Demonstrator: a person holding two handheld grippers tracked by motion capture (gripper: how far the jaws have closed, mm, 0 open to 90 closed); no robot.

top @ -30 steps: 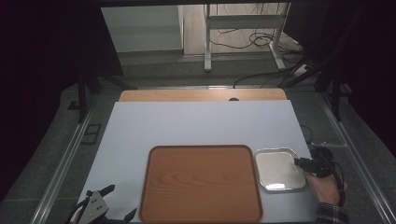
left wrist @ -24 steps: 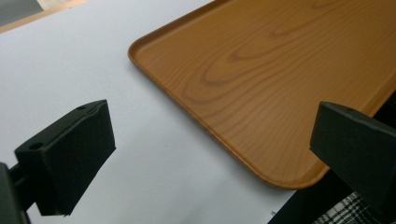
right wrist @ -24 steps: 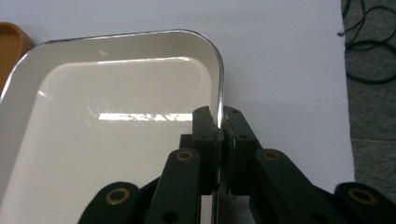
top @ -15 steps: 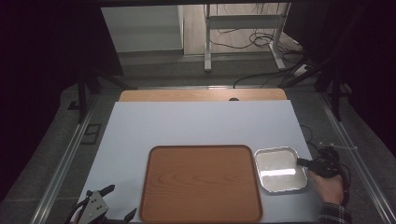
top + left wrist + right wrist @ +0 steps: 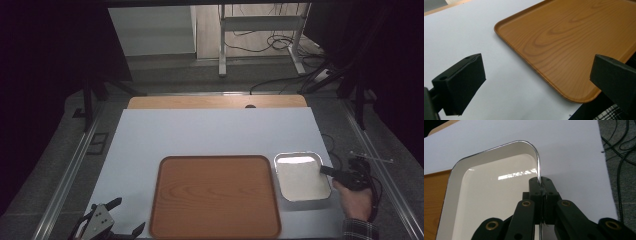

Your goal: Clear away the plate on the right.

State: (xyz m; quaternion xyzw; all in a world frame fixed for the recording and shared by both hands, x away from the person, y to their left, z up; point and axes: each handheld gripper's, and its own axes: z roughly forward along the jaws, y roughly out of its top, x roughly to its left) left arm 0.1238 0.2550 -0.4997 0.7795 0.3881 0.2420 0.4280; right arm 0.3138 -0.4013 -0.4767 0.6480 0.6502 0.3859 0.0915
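My small metal tray (image 5: 302, 177) sat on the white sheet (image 5: 210, 132) just right of the wooden tray (image 5: 215, 197), w/ my right gripper (image 5: 541, 185) having just clamped its right rim, and my left gripper (image 5: 536, 82) gaped wide, unloaded, over the wooden tray's near-left corner.

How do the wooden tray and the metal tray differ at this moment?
The wooden tray is larger, matte brown with visible grain; the metal tray is smaller, pale and shiny. The right gripper clamps the metal tray's rim; nothing grips the wooden tray. Both are rounded rectangles, empty, side by side on the white sheet.
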